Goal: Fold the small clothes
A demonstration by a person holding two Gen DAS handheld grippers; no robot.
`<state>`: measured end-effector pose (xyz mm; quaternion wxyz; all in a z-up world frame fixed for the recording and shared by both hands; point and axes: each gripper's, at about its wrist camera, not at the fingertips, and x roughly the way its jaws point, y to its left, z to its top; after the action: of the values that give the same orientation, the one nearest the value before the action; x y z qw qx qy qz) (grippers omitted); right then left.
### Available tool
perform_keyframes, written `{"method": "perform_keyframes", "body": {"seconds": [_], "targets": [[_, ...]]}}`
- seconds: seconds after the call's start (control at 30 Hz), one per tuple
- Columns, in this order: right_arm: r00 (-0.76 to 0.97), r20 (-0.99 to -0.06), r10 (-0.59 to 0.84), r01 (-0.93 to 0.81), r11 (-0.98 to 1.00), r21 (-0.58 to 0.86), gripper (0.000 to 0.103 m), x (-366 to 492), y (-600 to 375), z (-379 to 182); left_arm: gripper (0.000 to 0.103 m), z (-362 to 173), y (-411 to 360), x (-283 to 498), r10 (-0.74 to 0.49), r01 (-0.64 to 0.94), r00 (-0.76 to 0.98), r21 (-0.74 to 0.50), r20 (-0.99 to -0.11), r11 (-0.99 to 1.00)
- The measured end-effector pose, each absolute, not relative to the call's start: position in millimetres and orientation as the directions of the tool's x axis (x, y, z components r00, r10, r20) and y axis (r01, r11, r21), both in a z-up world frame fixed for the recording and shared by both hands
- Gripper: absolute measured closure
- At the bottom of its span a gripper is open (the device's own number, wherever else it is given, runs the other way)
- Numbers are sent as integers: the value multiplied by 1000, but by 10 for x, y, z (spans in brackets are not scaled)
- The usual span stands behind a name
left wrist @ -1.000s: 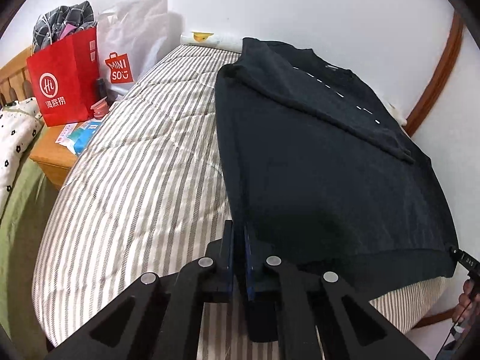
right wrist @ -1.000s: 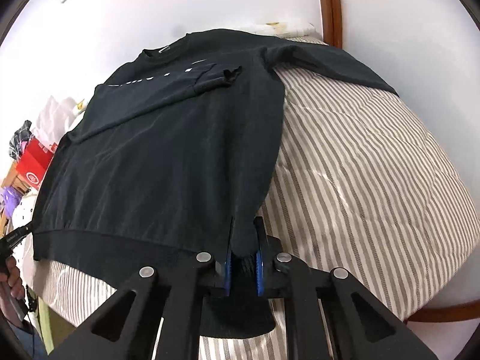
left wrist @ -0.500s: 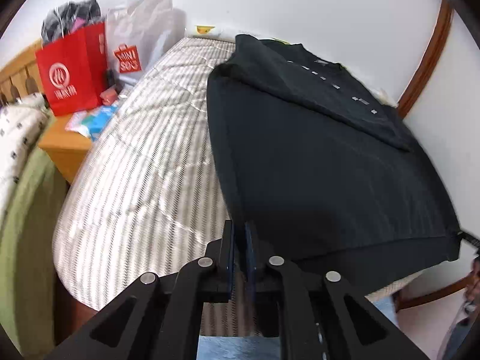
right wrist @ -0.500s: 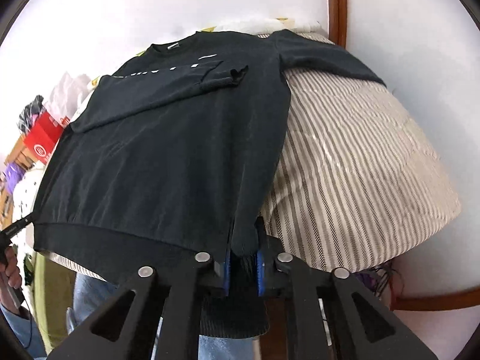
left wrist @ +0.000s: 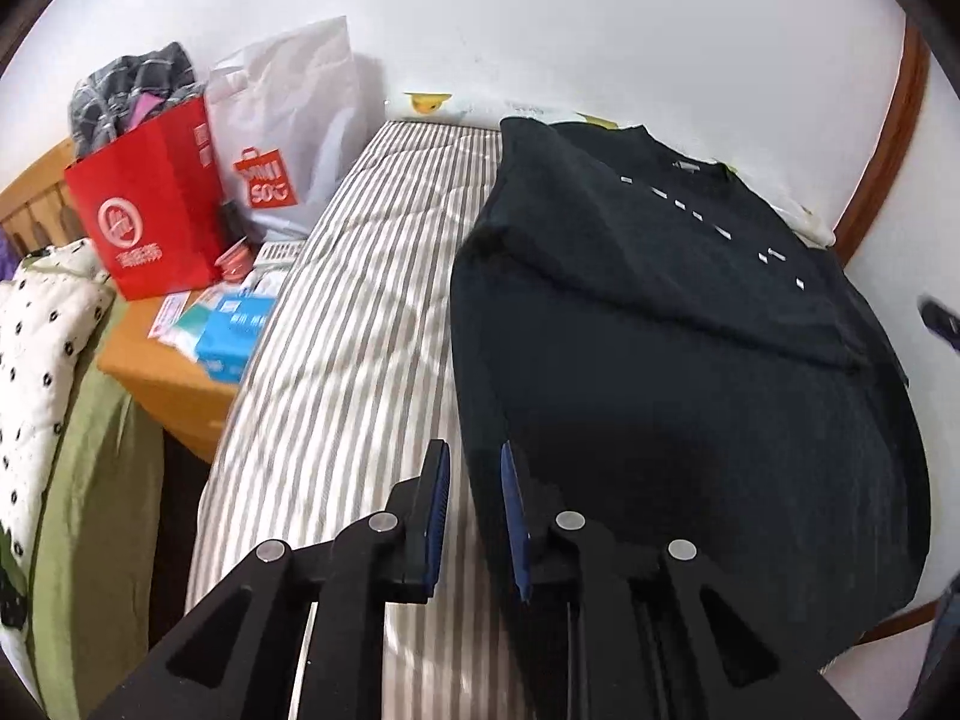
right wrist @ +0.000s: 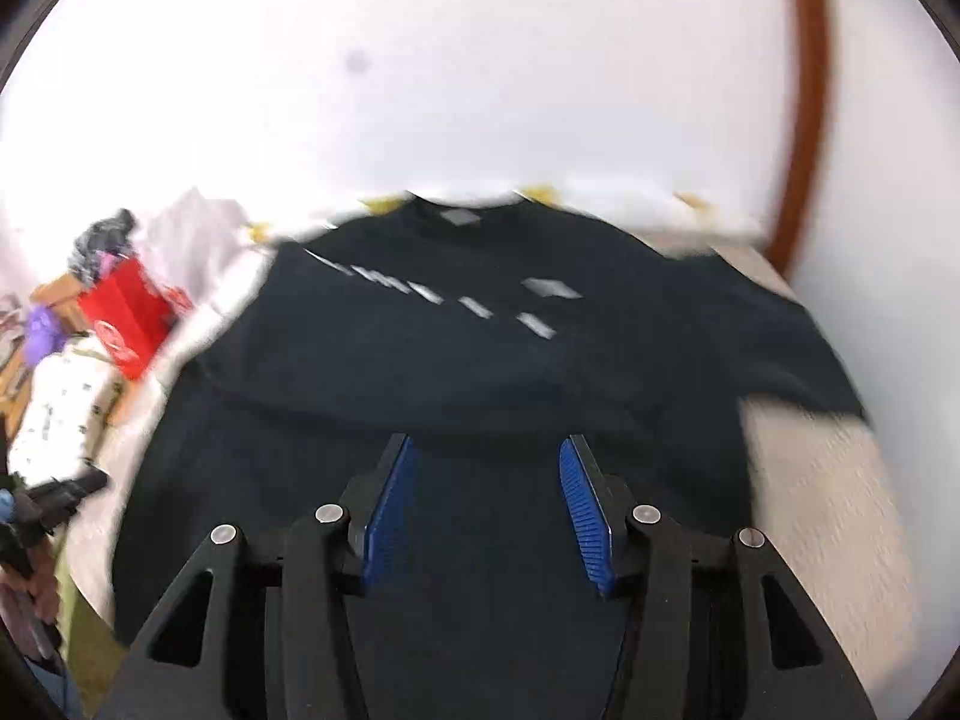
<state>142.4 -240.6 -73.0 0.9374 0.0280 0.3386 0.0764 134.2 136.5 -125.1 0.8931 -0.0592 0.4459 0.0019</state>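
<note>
Black sweatshirt [left wrist: 690, 372]: flat on the striped bed [left wrist: 360, 312], one sleeve folded across the chest | left tool [left wrist: 474, 516]: jaws just parting, hem edge slack between them | right tool [right wrist: 486, 510]: just opened, empty | left: other sleeve, body folds

Sweatshirt [left wrist: 690, 372] on bed [left wrist: 360, 324], bags [left wrist: 150, 210] left.

Black linkage arms, silver pivot screws, ribbed blue fingers [right wrist: 582, 510].

Black sweatshirt [left wrist: 690, 360] flat on striped bed [left wrist: 360, 324], left tool [left wrist: 474, 516] slightly parted at its edge.
</note>
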Motion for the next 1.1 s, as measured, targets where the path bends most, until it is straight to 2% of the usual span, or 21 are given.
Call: {"method": "perform_keyframes", "body": {"seconds": [0.1, 0.27, 0.57, 0.73, 0.77, 0.83, 0.87, 0.9, 0.97, 1.0, 1.03, 1.07, 1.1], "targets": [[759, -606, 238, -193, 971, 139, 53, 1872, -1912, -645, 80, -1220, 1435, 1592, -39, -54, 608, -90, -793, 994], [721, -622, 306, -270, 950, 155, 53, 2651, -1204, -656, 77, -1308, 1492, 1983, -50, -22, 605, -79, -795, 997], [647, -680, 344, -362, 924, 123, 53, 3834, -307, -1004, 76, -1556, 1480, 2523, -104, 26, 564, -108, -819, 994], [598, -711, 371, -391, 909, 145, 53, 4375, 62, -1247, 76, -1688, 1441, 2695, -111, 74, 541, -84, -834, 994], [590, -718, 371, -397, 907, 143, 53, 4460, 128, -1286, 72, -1700, 1431, 2714, -110, 82, 545, -78, -831, 994], [580, -722, 377, -410, 901, 141, 53, 4589, 223, -1338, 55, -1698, 1403, 2747, -94, 92, 563, -51, -821, 994], [578, -723, 378, -414, 900, 139, 53, 4645, 267, -1359, 41, -1694, 1387, 2768, -81, 94, 574, -33, -815, 995], [576, -725, 376, -415, 900, 137, 53, 4704, 307, -1381, 40, -1689, 1364, 2790, -73, 102, 591, -15, -803, 995], [569, -737, 365, -409, 903, 132, 55, 4812, 367, -1433, 40, -1700, 1323, 2840, -68, 119, 597, 4, -800, 993], [561, -743, 365, -412, 902, 131, 60, 4866, 401, -1466, 40, -1709, 1298, 2870, -67, 126, 594, 11, -802, 992], [551, -745, 376, -424, 895, 139, 76, 4901, 427, -1486, 42, -1719, 1278, 2900, -59, 126, 596, 20, -801, 992], [541, -748, 384, -434, 890, 144, 87, 4914, 427, -1500, 52, -1722, 1272, 2911, -53, 122, 602, 26, -797, 992], [543, -745, 387, -439, 887, 141, 89, 4927, 438, -1502, 73, -1719, 1272, 2916, -51, 121, 609, 29, -791, 992]]}}
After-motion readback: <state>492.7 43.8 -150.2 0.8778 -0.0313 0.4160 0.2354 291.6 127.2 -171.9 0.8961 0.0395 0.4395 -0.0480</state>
